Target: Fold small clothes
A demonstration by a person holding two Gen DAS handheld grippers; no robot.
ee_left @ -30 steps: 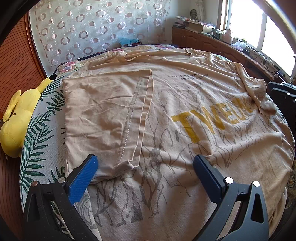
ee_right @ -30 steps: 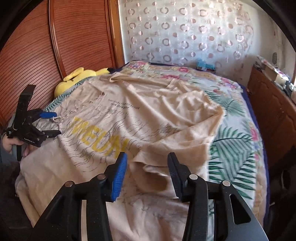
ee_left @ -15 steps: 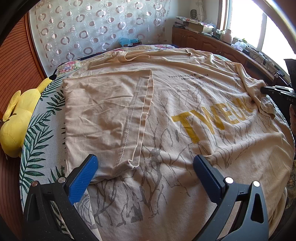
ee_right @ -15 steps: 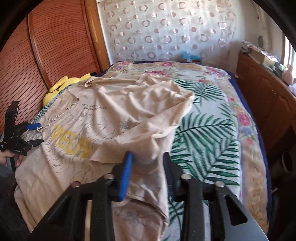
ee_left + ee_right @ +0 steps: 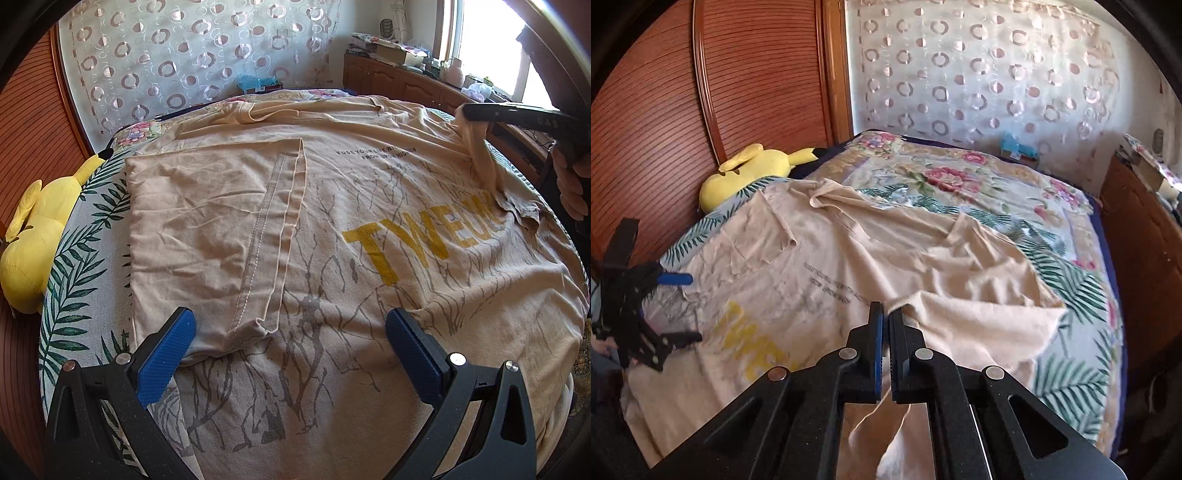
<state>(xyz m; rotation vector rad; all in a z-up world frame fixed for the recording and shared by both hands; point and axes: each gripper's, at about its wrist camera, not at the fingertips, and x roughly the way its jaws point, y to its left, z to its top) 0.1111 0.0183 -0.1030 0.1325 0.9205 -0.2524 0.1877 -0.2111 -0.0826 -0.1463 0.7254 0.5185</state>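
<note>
Beige t-shirt (image 5: 332, 236) fills frame centre, print side up, yellow lettering right of centre. Left sleeve folded inward, flat, centre left. Right sleeve lifted off the surface, upper right, fabric bunched.

Location: home bedroom. Evidence: bed (image 5: 1015, 192) w/ floral and palm-leaf cover ahead of right tool; yellow plush toy (image 5: 746, 173) at wooden slatted panel (image 5: 657, 122), left of it; circle-pattern curtain (image 5: 979, 70) beyond; wooden cabinets (image 5: 391, 83) under window (image 5: 484, 40), ahead-right of left tool.
</note>
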